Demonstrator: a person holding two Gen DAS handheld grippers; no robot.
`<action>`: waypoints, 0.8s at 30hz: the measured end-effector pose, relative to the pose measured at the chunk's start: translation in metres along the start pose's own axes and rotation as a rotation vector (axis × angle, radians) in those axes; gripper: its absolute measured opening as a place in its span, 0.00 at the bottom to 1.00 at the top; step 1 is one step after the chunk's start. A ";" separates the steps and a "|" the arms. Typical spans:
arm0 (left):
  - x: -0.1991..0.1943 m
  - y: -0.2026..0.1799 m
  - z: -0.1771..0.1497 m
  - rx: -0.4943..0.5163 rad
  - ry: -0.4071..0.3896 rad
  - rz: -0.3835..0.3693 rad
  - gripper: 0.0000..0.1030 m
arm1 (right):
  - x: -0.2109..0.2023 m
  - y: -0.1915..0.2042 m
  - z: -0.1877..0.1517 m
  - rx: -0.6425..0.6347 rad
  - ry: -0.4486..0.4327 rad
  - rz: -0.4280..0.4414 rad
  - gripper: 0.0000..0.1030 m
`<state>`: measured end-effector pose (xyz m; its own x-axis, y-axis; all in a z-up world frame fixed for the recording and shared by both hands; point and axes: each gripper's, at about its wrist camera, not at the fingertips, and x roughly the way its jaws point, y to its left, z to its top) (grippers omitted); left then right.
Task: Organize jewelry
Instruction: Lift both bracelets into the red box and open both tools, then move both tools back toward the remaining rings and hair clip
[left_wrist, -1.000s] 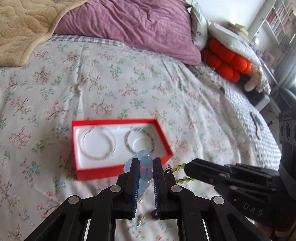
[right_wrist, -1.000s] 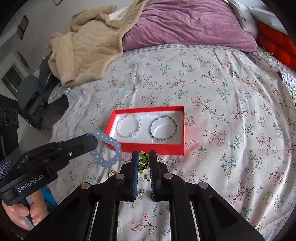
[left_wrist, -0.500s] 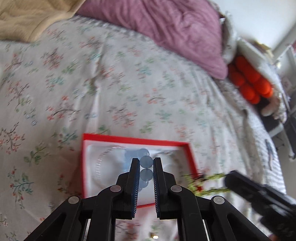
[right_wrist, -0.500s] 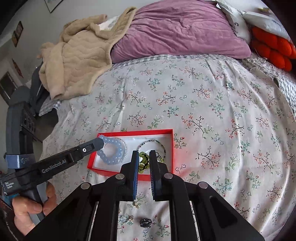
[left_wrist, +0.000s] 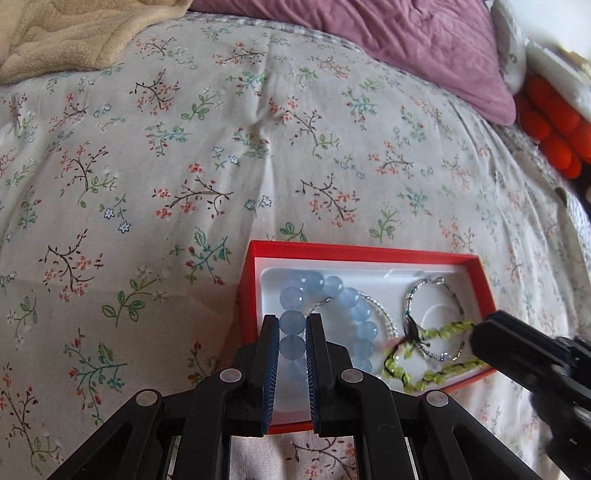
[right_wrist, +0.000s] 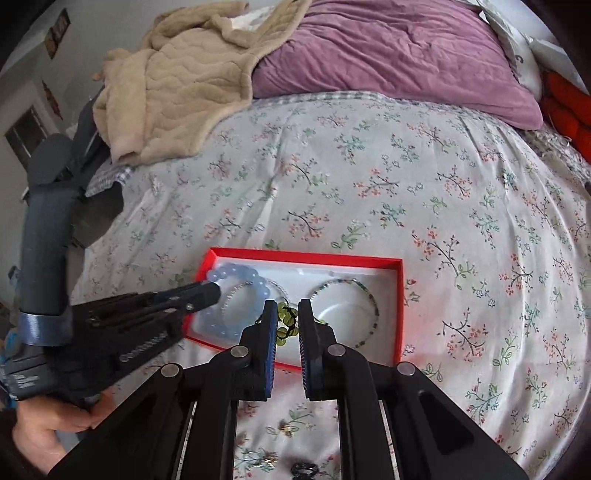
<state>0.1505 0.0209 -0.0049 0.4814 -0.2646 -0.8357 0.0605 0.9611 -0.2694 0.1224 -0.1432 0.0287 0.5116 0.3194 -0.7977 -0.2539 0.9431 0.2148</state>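
A red box (left_wrist: 354, 250) (right_wrist: 306, 256) with a white insert lies on the floral bedspread. My left gripper (left_wrist: 291, 325) (right_wrist: 212, 291) is shut on a pale blue bead bracelet (left_wrist: 347, 295) (right_wrist: 236, 273) and holds it over the box's left well, above a thin clear bead bracelet (left_wrist: 384, 314). My right gripper (right_wrist: 288, 310) (left_wrist: 480, 332) is shut on a green bead bracelet (left_wrist: 439, 332) (right_wrist: 286, 314) over the box's right well, where a dark bead bracelet (right_wrist: 369, 299) (left_wrist: 443, 288) lies.
Small loose pieces of jewelry (right_wrist: 284, 428) lie on the bedspread in front of the box. A beige blanket (right_wrist: 184, 77) and a purple pillow (right_wrist: 388, 51) lie at the head of the bed. Orange cushions (left_wrist: 554, 125) are at the right.
Both grippers have moved forward and down to the box with their bracelets. The blue bracelet has gone from above the bedspread to over the left well, the green one to over the right well.
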 end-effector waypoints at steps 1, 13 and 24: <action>0.000 -0.001 0.000 0.008 0.001 0.001 0.08 | 0.005 -0.005 -0.001 0.009 0.012 -0.013 0.12; -0.007 -0.011 -0.002 0.079 -0.030 0.020 0.09 | 0.003 -0.035 -0.002 0.040 -0.020 -0.131 0.13; -0.037 -0.013 -0.010 0.105 -0.065 0.019 0.43 | -0.032 -0.036 -0.008 0.064 -0.079 -0.122 0.63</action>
<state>0.1230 0.0177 0.0246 0.5385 -0.2441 -0.8065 0.1406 0.9697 -0.1996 0.1084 -0.1880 0.0421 0.5988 0.2065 -0.7739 -0.1350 0.9784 0.1566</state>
